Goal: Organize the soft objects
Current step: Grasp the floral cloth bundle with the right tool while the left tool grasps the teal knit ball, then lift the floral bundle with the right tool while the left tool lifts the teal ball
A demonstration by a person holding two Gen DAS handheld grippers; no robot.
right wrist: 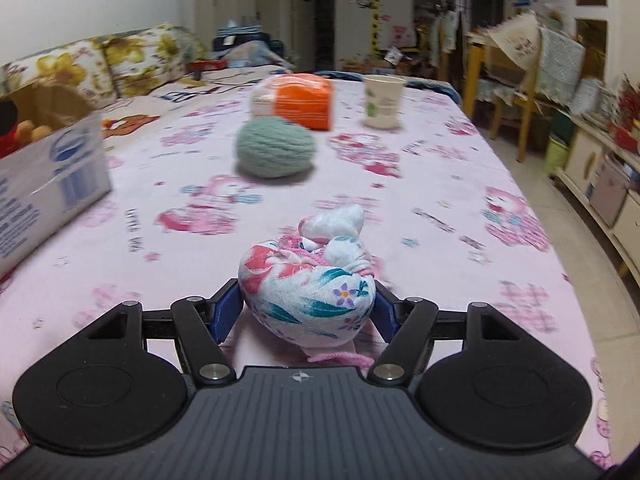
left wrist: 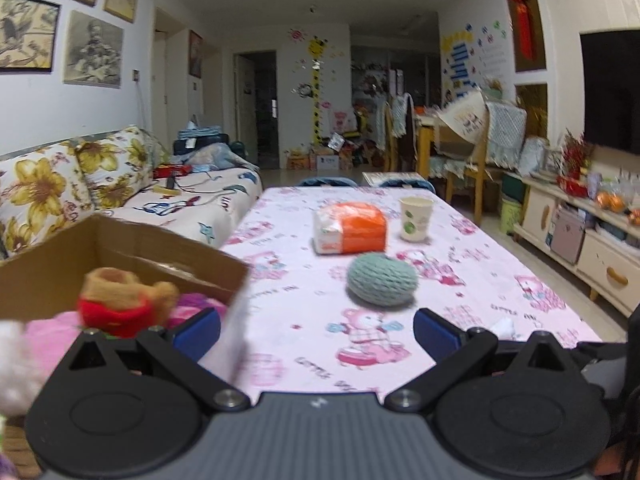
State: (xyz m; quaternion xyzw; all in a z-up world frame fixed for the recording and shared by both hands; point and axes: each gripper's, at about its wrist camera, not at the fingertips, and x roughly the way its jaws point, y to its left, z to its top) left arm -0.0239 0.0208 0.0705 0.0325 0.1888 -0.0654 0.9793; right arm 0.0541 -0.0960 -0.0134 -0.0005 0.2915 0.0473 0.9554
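Note:
My left gripper [left wrist: 316, 330] is open and empty, low over the table beside an open cardboard box [left wrist: 168, 252] on the left. The box holds a brown and red plush toy [left wrist: 124, 300] on pink soft things. A green yarn ball [left wrist: 382, 278] lies ahead of the left gripper, and also shows in the right wrist view [right wrist: 274, 146]. My right gripper [right wrist: 306, 308] is shut on a floral cloth pouch [right wrist: 310, 284] with a pink drawstring, just above the tablecloth. The box [right wrist: 48, 176] stands to its left.
An orange and white tissue pack [left wrist: 350, 227] and a paper cup [left wrist: 416, 218] stand farther back on the pink printed tablecloth [left wrist: 460, 280]. A flowered sofa [left wrist: 80, 176] is on the left, chairs and a low cabinet [left wrist: 580, 232] on the right.

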